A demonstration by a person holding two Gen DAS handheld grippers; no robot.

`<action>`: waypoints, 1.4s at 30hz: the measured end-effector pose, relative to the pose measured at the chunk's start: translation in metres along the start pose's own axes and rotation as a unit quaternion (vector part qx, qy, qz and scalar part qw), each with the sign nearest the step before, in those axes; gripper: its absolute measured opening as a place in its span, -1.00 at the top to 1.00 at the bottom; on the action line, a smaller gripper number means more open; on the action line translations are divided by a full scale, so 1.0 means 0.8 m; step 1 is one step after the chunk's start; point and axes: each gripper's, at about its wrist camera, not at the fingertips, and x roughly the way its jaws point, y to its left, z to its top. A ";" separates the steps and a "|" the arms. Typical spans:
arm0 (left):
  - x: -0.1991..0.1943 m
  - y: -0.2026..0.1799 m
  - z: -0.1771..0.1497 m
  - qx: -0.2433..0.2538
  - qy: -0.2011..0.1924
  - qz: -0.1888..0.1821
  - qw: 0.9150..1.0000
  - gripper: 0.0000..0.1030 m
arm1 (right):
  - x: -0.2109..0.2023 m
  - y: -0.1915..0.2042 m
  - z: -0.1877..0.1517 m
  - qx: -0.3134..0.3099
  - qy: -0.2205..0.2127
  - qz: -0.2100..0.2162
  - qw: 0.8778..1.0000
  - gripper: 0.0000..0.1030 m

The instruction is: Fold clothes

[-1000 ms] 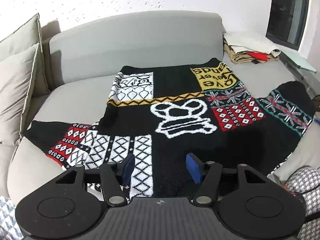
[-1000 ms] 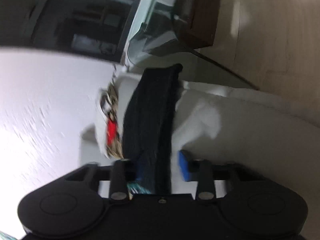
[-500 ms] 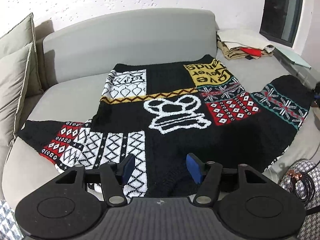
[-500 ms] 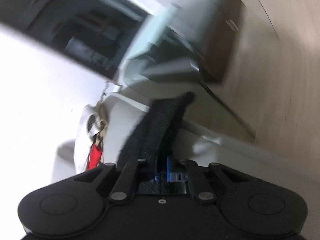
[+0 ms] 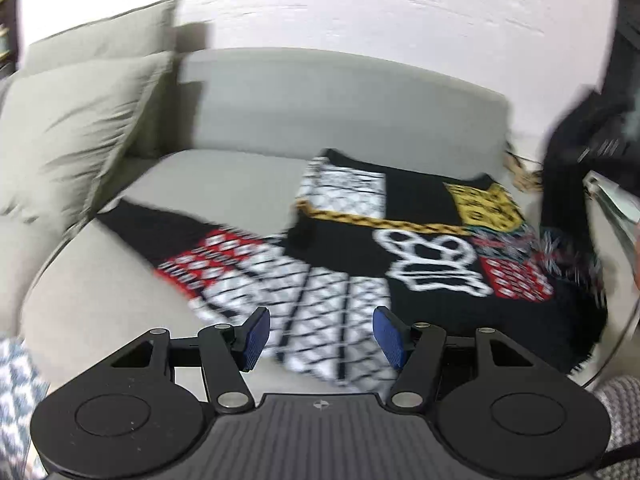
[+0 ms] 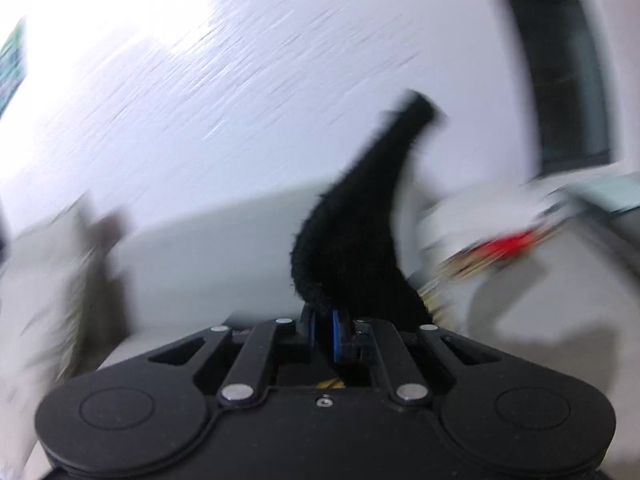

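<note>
A black knitted sweater [image 5: 424, 248] with white, red and yellow patchwork patterns lies spread on the grey sofa [image 5: 328, 100]. Its left sleeve [image 5: 192, 240] stretches out flat toward the cushions. My left gripper [image 5: 318, 336] hovers open over the sweater's near hem, nothing between its blue pads. The right sleeve [image 5: 576, 152] is lifted up at the right edge of the left wrist view. In the right wrist view my right gripper [image 6: 324, 332] is shut on that sleeve's black cuff [image 6: 360, 232], which sticks up past the fingers. Both views are motion-blurred.
Two grey cushions [image 5: 76, 120] lean at the sofa's left end. A pile of folded clothes with a red item [image 6: 504, 244] lies on the sofa's right end. Patterned fabric [image 5: 16, 400] shows at the lower left. A white wall and a dark window [image 6: 568, 80] stand behind.
The right gripper closed on the sleeve cuff and swung it up and leftward. The left gripper's view shifted left, staying open above the hem.
</note>
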 end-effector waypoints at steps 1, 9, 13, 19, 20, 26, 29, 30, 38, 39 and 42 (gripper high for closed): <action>0.000 0.012 -0.001 -0.013 0.003 0.007 1.000 -0.13 | 0.018 0.022 -0.025 -0.010 0.040 0.016 0.999 0.84; 0.017 0.047 -0.008 -0.056 0.023 0.009 0.998 -0.13 | 0.084 0.081 -0.154 -0.045 0.298 0.104 0.948 0.49; 0.050 0.045 0.002 -0.078 0.041 -0.025 0.996 -0.12 | 0.052 0.027 -0.094 -0.023 0.256 0.113 0.960 0.05; 0.133 0.042 0.014 -0.136 0.090 -0.055 0.985 -0.06 | 0.023 -0.055 -0.076 -0.027 0.225 0.039 0.973 0.26; 0.145 0.043 0.015 -0.144 0.097 -0.056 0.983 -0.06 | 0.027 -0.067 -0.081 -0.038 0.226 0.020 0.973 0.46; 0.200 0.045 0.016 -0.170 0.130 -0.045 0.976 -0.05 | 0.058 -0.128 -0.131 -0.024 0.279 -0.029 0.960 0.82; 0.211 0.047 0.014 -0.184 0.133 -0.055 0.972 -0.05 | 0.063 -0.140 -0.138 -0.015 0.297 -0.030 0.954 0.83; 0.213 0.047 0.015 -0.188 0.130 -0.063 0.971 -0.05 | 0.063 -0.141 -0.137 -0.013 0.297 -0.029 0.954 0.83; 0.242 0.023 0.023 -0.169 0.129 -0.061 0.975 0.91 | 0.063 -0.150 -0.135 0.008 0.297 -0.021 0.954 0.82; 0.237 0.019 0.024 -0.157 0.118 -0.054 0.979 0.90 | 0.063 -0.150 -0.135 0.008 0.297 -0.021 0.955 0.82; 0.210 0.007 0.023 -0.124 0.089 -0.031 0.988 0.89 | 0.060 -0.150 -0.132 0.006 0.299 -0.020 0.954 0.82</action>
